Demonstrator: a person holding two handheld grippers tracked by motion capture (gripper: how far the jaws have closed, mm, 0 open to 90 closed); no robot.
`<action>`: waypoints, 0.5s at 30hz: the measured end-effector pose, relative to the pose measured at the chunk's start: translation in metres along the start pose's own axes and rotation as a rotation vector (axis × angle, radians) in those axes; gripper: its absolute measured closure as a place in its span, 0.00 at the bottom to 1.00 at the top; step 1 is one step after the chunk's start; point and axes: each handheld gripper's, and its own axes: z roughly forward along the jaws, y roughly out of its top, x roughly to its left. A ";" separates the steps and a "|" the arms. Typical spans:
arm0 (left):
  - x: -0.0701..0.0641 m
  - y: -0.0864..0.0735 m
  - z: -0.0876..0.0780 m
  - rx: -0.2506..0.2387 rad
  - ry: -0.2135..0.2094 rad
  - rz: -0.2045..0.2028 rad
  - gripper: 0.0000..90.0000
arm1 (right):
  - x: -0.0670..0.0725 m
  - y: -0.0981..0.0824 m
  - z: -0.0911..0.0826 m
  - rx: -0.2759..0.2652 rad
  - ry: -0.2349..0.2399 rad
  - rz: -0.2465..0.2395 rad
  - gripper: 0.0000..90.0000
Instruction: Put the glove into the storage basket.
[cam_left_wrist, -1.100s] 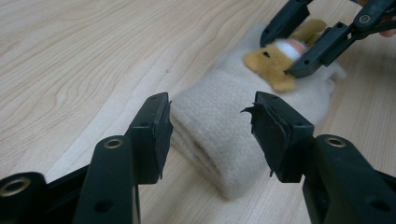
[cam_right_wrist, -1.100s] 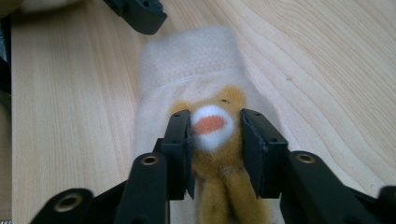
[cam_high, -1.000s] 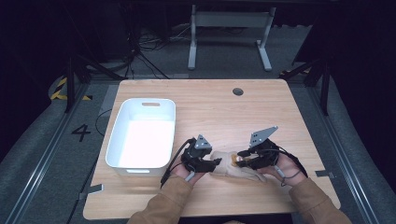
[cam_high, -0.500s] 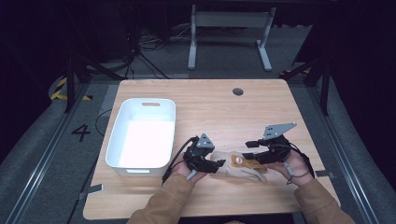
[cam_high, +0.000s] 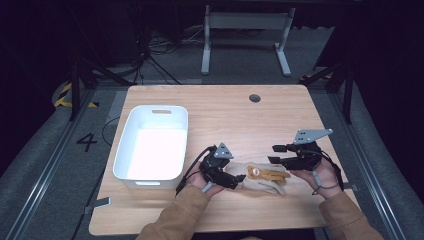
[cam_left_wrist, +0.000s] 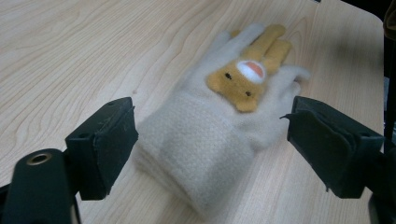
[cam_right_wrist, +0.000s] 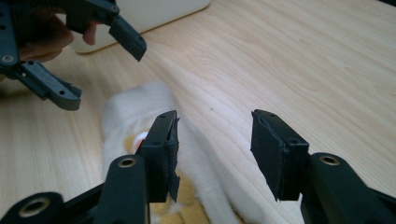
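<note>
Both spread, left gripper (cam_high: 235, 181) and right gripper (cam_high: 274, 153) flank the glove (cam_high: 260, 178); white bin (cam_high: 151, 147) nearby.

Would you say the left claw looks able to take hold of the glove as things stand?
Probably yes: the left claw stands open, its jaws either side of the glove cuff, with nothing between them and the fabric.

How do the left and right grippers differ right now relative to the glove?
The left gripper sits at the glove cuff, jaws spread either side of it, just opened; the right gripper hovers off the fingertip end, jaws around nothing. The left stays low on the table; the right is raised. Both are open; the glove lies free.
</note>
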 end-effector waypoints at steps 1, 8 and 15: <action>0.000 0.000 0.000 0.000 0.002 -0.001 0.17 | -0.001 0.000 -0.002 -0.006 -0.011 0.005 0.57; -0.001 0.001 0.001 0.001 0.013 0.012 0.14 | -0.015 -0.007 -0.014 -0.030 -0.110 0.084 0.56; -0.001 0.001 0.004 0.008 0.009 0.014 0.12 | -0.024 -0.013 -0.020 -0.041 -0.175 0.130 0.56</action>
